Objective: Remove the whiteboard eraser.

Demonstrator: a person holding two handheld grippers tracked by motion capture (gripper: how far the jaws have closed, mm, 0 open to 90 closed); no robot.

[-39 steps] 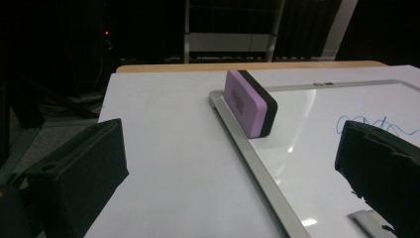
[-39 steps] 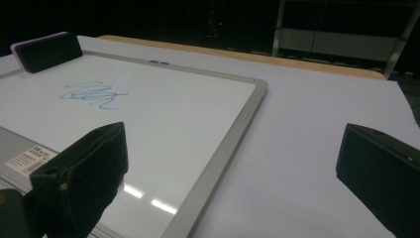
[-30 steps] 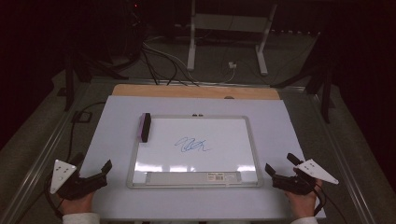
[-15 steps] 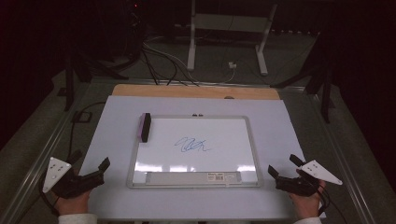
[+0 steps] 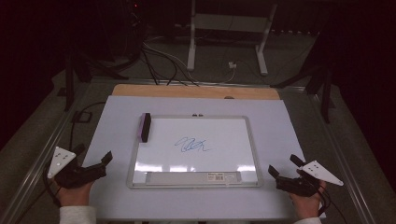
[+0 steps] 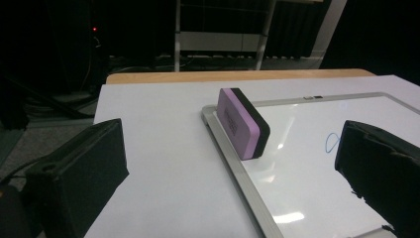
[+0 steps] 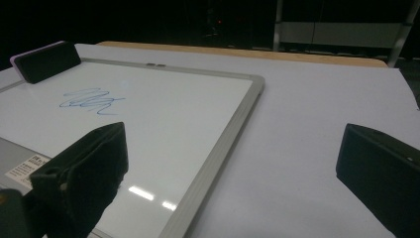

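The purple-and-black block eraser [image 5: 145,127] stands on its long edge at the 9 o'clock rim of the silver-framed whiteboard [image 5: 252,149], leaning half over the frame; in the left gripper view the eraser [image 6: 243,122] sits straight ahead between the jaws. A blue marker scribble [image 5: 191,145] lies at the board's centre, well apart from the eraser. The board rests on a white sheet [image 5: 280,121] covering the counter.

The left gripper [image 5: 100,163] hovers at 8 o'clock of the board, jaws spread wide and holding nothing. The right gripper [image 5: 282,173] waits at 4 o'clock, jaws likewise wide and empty.

I judge this the opening step: both tools sit off the board, nothing grasped, the scribble untouched. The next move likely calls for the left gripper to travel toward 12 o'clock, straddle the eraser's narrow sides and close on it without tipping it. The right gripper could steady the frame at its 3 o'clock edge.
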